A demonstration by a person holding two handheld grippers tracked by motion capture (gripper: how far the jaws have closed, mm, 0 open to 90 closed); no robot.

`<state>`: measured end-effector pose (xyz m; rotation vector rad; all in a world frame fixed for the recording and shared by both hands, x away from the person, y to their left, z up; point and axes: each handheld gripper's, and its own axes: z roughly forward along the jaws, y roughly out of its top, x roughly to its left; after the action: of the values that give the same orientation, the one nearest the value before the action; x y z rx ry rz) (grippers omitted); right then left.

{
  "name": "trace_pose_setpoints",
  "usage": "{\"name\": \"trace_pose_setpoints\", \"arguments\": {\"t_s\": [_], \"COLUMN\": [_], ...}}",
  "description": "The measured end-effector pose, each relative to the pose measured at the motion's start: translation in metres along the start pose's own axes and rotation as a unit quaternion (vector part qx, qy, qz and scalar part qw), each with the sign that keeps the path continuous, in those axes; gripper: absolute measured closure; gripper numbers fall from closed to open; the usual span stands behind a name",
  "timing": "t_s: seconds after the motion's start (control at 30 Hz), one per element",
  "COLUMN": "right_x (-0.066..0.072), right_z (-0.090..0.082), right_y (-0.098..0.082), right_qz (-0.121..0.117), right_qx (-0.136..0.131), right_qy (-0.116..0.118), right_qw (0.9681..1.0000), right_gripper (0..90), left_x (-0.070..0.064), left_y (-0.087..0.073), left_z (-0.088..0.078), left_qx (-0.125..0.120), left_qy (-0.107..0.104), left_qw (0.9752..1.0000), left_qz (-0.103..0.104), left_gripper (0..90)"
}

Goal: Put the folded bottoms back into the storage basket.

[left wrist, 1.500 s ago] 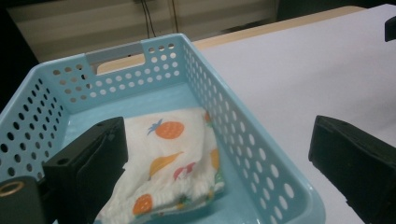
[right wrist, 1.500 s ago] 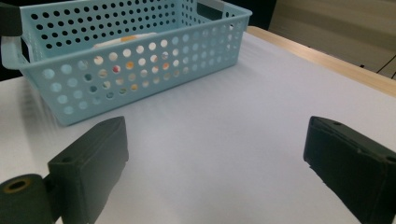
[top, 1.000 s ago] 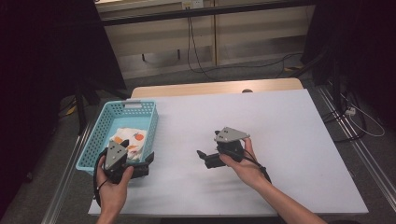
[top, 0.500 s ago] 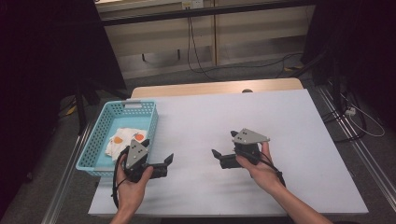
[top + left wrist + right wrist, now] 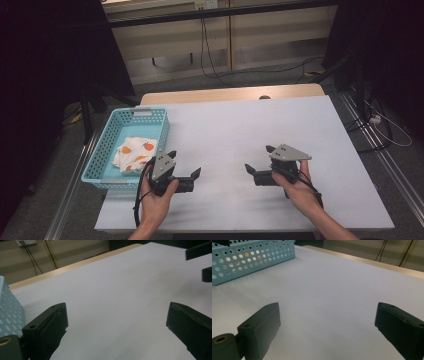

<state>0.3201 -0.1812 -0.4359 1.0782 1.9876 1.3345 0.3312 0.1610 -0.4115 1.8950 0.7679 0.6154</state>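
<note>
Facing across bare table (image 5: 300, 125), both hand-held grippers gape empty beside cloth-holding basket (image 5: 100, 150).

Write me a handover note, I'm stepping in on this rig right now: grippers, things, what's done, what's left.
Left gripper: jaws open, empty, low over the table beside the basket.
Right gripper: jaws open, empty, over the white table, pointing at the left one.
Things: folded cloth with orange print lies inside the blue basket at the table's left edge.
Done: cloth is in the basket.
Left: apparently nothing on the table to handle.
</note>
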Motion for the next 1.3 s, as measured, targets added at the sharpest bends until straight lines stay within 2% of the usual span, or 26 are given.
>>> {"name": "trace_pose_setpoints", "arguments": {"t_s": [0.07,0.17,0.27,0.37,0.67,0.83,1.03,1.17,1.3], "right_x": [-0.003,-0.009,-0.016,-0.022,-0.036,-0.039,-0.036,-0.035,-0.034], "right_z": [-0.006,-0.015,-0.024,-0.035,-0.067,-0.077,-0.083,-0.086,-0.086], "right_y": [-0.004,-0.010,-0.016,-0.021,-0.041,-0.048,-0.054,-0.057,-0.058], "right_qz": [-0.002,0.004,0.013,0.028,0.045,0.048,0.043,0.046,0.048], "right_qx": [0.003,0.004,0.007,0.003,0.010,0.011,0.013,0.002,-0.002], "right_qy": [-0.010,-0.021,-0.035,-0.050,-0.087,-0.097,-0.103,-0.106,-0.106], "right_qw": [0.9999,0.9998,0.9993,0.9983,0.9951,0.9940,0.9936,0.9933,0.9932], "right_gripper": [6.0,5.9,5.9,5.9,6.1,6.1,6.1,6.0,5.7], "left_x": [0.000,0.000,0.001,0.002,0.005,0.005,0.007,0.007,0.005], "left_y": [-0.003,-0.007,-0.008,-0.010,-0.014,-0.016,-0.021,-0.025,-0.026], "left_z": [0.002,0.003,0.001,-0.002,-0.005,-0.008,-0.010,-0.011,-0.012], "left_qx": [0.005,0.009,0.012,0.010,0.017,0.017,0.014,0.017,0.018], "left_qy": [-0.008,-0.005,-0.005,0.001,0.005,0.010,0.010,0.010,0.016], "left_qw": [0.9999,0.9999,0.9998,0.9999,0.9998,0.9998,0.9998,0.9997,0.9997], "left_qz": [-0.010,-0.004,-0.014,-0.005,-0.002,-0.001,-0.009,-0.013,-0.007], "left_gripper": [3.8,4.0,3.8,3.7,3.7,3.8,3.8,3.7,3.7]}}
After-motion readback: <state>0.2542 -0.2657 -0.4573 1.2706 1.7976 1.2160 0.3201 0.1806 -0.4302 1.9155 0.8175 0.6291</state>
